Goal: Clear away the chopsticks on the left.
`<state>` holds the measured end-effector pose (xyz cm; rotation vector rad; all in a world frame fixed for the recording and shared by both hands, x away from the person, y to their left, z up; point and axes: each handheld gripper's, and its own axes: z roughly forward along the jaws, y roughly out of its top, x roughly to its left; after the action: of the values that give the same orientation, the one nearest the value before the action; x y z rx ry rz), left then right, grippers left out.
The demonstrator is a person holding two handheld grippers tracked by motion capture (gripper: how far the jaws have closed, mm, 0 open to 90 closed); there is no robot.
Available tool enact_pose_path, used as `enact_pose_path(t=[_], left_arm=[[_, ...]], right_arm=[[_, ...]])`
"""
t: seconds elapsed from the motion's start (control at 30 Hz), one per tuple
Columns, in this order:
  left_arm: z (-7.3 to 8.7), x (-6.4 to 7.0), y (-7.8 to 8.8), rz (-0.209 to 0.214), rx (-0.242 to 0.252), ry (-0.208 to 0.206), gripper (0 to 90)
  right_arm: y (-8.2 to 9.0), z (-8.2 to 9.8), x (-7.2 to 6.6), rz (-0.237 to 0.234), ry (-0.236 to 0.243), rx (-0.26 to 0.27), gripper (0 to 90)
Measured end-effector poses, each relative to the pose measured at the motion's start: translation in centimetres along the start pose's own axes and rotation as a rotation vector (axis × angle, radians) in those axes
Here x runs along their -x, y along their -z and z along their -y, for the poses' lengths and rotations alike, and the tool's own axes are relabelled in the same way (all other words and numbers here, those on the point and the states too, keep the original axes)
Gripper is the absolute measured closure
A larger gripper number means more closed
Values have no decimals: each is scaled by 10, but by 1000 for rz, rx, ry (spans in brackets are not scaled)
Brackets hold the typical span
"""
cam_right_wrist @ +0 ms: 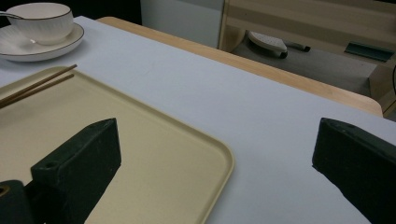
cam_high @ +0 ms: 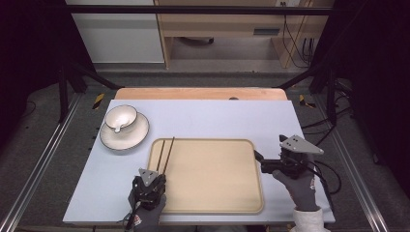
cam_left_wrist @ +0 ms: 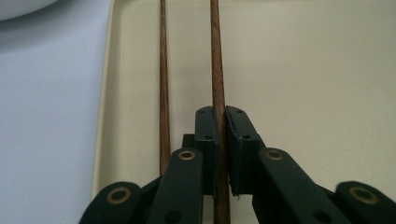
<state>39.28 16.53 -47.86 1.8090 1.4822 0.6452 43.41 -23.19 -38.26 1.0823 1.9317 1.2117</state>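
Note:
Two brown wooden chopsticks (cam_high: 164, 153) lie lengthwise on the left part of a beige tray (cam_high: 212, 209). My left gripper (cam_high: 160, 176) is low over the tray's near left corner. In the left gripper view its jaws (cam_left_wrist: 221, 122) are shut on the right chopstick (cam_left_wrist: 215, 65). The other chopstick (cam_left_wrist: 163, 84) lies free just to their left on the tray (cam_left_wrist: 303, 70). My right gripper (cam_high: 270, 149) hovers at the tray's right edge, open and empty. In the right gripper view it (cam_right_wrist: 217, 156) has one jaw over the tray (cam_right_wrist: 140, 140) and the other over the table.
A white bowl (cam_high: 120, 117) with a spoon in it stands on a white plate (cam_high: 124, 134) at the table's far left, beyond the tray. The pale blue table top (cam_high: 217, 121) ends at a wooden strip at the back. Metal frame rails run along both sides.

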Motion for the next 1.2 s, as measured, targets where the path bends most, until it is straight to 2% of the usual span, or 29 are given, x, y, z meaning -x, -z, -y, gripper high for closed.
enact_pose_path(t=[0.37, 0.67, 0.83, 0.97, 1.0, 1.07, 1.13, 1.17, 1.2], left_arm=[[0, 3, -4, -12, -15, -11, 834], [-2, 4, -5, -6, -21, -20, 823], [-3, 3, -4, 3, -24, -24, 785], [-6, 3, 0, 16, -9, -34, 759], [-9, 2, 3, 30, 12, -36, 750], [-11, 1, 5, 36, 22, -34, 721], [-20, -2, 11, 77, 60, -48, 693], [-20, -2, 11, 77, 60, -48, 671], [-24, -3, 13, 96, 72, -53, 671]], right_arm=[[0, 0, 0, 3, 8, -5, 13], [0, 0, 0, 5, 13, -4, 13], [0, 0, 0, 5, 14, -3, 13], [1, 0, 0, 7, 11, -2, 12], [2, 0, 1, 9, 16, 0, 11], [2, 0, 1, 10, 15, 2, 11], [4, -1, 2, 11, 11, 6, 11], [4, -1, 2, 11, 11, 6, 11], [4, -1, 2, 12, 12, 7, 11]])
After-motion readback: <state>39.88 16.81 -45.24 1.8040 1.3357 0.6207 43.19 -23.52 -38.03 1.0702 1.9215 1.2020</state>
